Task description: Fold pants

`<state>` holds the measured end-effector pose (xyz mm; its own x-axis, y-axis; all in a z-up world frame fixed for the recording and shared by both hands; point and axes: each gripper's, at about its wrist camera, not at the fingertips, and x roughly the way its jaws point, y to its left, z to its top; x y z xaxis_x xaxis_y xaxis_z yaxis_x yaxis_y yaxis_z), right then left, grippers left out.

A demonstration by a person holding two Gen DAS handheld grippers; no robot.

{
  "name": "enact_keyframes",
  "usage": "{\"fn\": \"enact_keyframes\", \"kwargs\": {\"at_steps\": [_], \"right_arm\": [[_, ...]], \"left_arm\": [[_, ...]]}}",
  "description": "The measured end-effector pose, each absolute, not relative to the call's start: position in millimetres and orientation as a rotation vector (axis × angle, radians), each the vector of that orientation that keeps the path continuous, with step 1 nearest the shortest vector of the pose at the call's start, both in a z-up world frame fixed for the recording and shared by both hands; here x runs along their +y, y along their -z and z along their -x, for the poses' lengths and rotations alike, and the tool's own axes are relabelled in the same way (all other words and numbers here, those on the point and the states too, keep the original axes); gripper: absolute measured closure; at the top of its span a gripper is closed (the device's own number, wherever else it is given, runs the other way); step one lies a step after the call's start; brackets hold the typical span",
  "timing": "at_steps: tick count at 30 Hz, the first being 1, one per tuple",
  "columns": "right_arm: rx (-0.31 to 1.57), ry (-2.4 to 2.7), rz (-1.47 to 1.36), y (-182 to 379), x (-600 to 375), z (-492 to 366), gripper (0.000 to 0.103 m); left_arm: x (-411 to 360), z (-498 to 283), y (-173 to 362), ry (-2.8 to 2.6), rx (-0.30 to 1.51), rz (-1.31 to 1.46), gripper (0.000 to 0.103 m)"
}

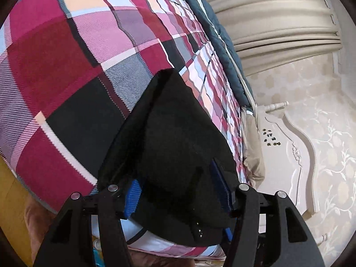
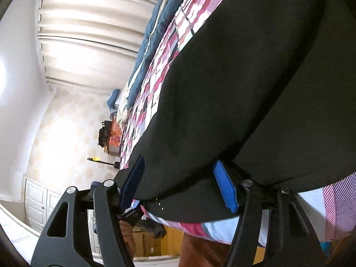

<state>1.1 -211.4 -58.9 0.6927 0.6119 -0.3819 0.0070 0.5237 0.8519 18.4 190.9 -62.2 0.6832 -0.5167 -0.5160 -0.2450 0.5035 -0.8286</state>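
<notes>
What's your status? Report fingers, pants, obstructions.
Left gripper open, pants between the fingers. Right gripper open, same pants between its fingers. Pants lie on plaid bedspread at the edge. Nothing in the way.

Plaid bedcover (image 1: 73, 51) in red, pink, black & white spreads over the bed, w/ a dark blue quilt (image 1: 219, 35) along its far edge. Beige curtains (image 1: 278, 20) hang beyond, next to pale patterned wallpaper (image 1: 329, 120) & a white carved headboard (image 1: 296, 146). White cabinet doors (image 2: 37, 202) & a cardboard box (image 2: 146, 244) show low in the right wrist view.
</notes>
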Motion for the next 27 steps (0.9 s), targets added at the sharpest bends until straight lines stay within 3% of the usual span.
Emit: {"fn": "enact_keyframes", "kwargs": {"at_steps": [3,5,6,11,16,27], "right_arm": [[0.729,-0.368,-0.947,58,-207,-1,0.051],[0.742,-0.340,-0.907,59,-203,-3,0.090],[0.753,-0.329,-0.890,60,-204,-6,0.095],[0.719,-0.345,-0.877,45,-201,3,0.096],[0.694,-0.395,-0.843,30,-203,24,0.097],[0.827,-0.364,-0.839,82,-203,37,0.096]], "left_arm": [[184,-22,58,0.164,0.868,0.986,0.056],[181,-23,56,0.139,0.887,0.940,0.067],[179,-24,56,0.119,0.899,0.915,0.075],[177,-19,46,0.095,0.903,0.860,0.083],[185,-2,36,0.121,0.862,0.892,0.084],[204,15,67,0.136,0.879,0.954,0.084]]}}
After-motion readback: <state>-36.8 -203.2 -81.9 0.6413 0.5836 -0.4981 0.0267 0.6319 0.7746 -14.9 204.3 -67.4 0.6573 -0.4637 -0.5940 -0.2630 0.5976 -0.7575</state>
